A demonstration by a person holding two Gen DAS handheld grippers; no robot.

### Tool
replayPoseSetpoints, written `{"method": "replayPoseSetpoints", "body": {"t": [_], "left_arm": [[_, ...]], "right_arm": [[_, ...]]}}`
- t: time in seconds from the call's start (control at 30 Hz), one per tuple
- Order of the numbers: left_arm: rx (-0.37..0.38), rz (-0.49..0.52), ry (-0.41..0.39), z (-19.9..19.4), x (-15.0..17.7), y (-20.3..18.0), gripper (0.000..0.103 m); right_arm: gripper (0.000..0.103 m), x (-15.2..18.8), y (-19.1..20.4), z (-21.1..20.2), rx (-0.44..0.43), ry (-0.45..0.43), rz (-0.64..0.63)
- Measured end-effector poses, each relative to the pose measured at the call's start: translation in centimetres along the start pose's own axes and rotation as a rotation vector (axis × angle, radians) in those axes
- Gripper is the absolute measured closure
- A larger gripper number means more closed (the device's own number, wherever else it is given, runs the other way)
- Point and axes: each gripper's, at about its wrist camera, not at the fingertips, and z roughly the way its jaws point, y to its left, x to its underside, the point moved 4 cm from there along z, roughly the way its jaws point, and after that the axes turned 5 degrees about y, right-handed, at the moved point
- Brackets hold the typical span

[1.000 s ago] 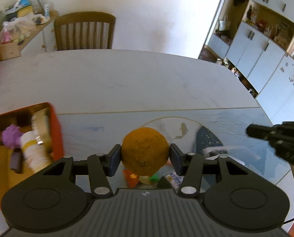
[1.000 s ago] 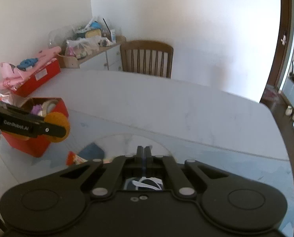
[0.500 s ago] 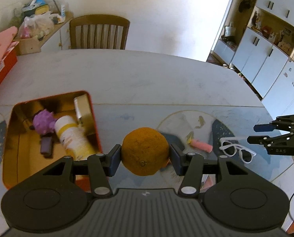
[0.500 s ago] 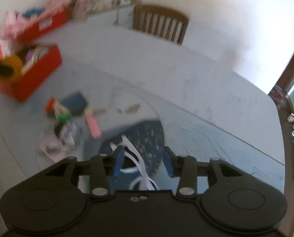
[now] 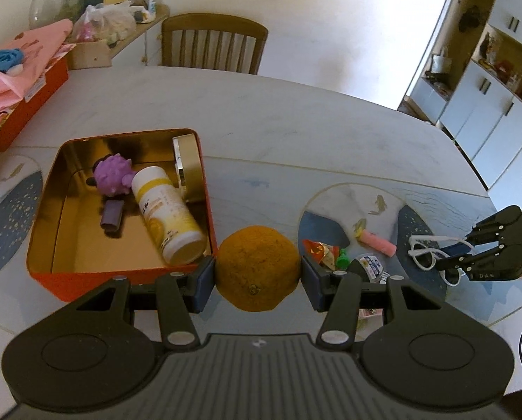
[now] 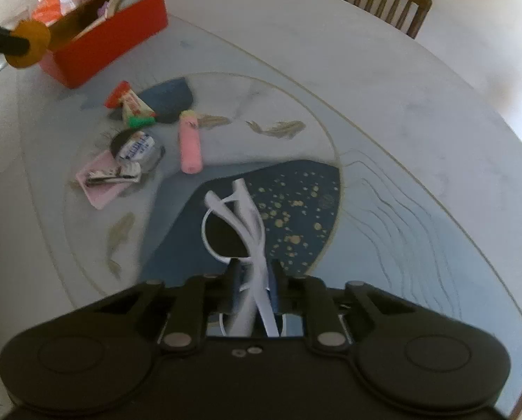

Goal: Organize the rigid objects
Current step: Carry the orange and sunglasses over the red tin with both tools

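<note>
My left gripper (image 5: 257, 281) is shut on an orange (image 5: 257, 267) and holds it just right of the front corner of the red tin box (image 5: 43, 273). The box holds a yellow-and-white bottle (image 5: 166, 213), a purple spiky toy (image 5: 114, 175), a tape roll (image 5: 187, 164) and a small dark tube. My right gripper (image 6: 254, 285) is closed around white-framed glasses (image 6: 240, 224) over the dark blue patch of the mat; it also shows in the left wrist view (image 5: 471, 255). The orange and box show far left in the right wrist view (image 6: 29, 43).
On the round mat lie a pink lighter (image 6: 190, 141), a red snack wrapper (image 6: 128, 99), a green piece, a round labelled tin (image 6: 136, 145) and a pink card with a clip (image 6: 103, 182). A wooden chair (image 5: 213, 43) stands behind the table. A second red box with pink cloth (image 5: 19, 80) sits far left.
My left gripper has swung left with the orange, bringing the red box into full view. My right gripper opened, dropped over the white glasses and closed around them.
</note>
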Motion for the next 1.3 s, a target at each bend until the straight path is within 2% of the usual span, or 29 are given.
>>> {"method": "replayPoseSetpoints", "body": {"t": [0.07,0.2,0.47,0.83,1.07,1.3], "left_arm": [[-0.005,-0.007,0.001,0.0,0.0,-0.1,0.051],[-0.01,-0.017,0.001,0.0,0.0,-0.4,0.051],[-0.01,-0.029,-0.005,0.1,-0.5,-0.3,0.051],[0.035,-0.015,-0.018,-0.1,-1.1,0.4,0.051],[0.045,-0.021,-0.04,-0.9,-1.7,2.4,0.051],[0.019,-0.045,-0.065,-2.0,-2.4,5.8,0.051]], "right_arm": [[0.099,0.0,-0.1,-0.2,-0.008,-0.013,0.01],[0.099,-0.1,0.1,-0.5,0.043,-0.037,0.02],[0.1,-0.8,0.8,-3.6,0.099,-0.136,0.116],[0.102,-2.9,3.1,-7.1,0.122,-0.244,0.173],[0.102,-6.5,6.1,-9.7,0.096,-0.323,0.163],[0.102,-12.5,10.5,-10.8,0.032,-0.41,0.118]]}}
